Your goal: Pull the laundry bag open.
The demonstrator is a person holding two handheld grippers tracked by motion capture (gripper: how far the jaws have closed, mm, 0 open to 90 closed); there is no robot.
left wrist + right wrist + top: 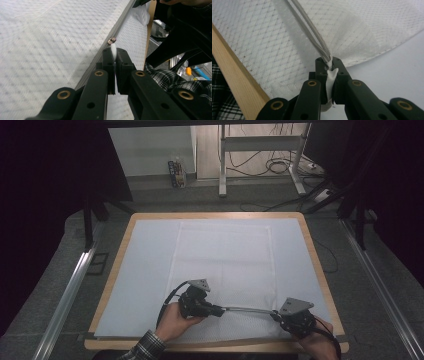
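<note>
A white mesh bag (225, 265) lies flat on the table. Its grey zipper (247, 309) runs along the near edge, stretched between my two grippers. My left gripper (218, 310) is shut on the zipper's white pull tab (113, 50). The small metal slider (112, 40) sits just past the tips of that left gripper (114, 53). My right gripper (276, 315) is shut on a bunched fold of the bag's white fabric (330, 80) at the zipper's end. From the right gripper (330, 63) the zipper (312, 30) rises taut and lifts the mesh a little.
A pale sheet (145, 270) covers the wooden table (215, 345), whose near edge (234, 82) lies close to both hands. A plaid sleeve (147, 347) comes in at the bottom left. Metal rails (70, 290) flank the table. A desk frame (222, 165) and cables stand behind.
</note>
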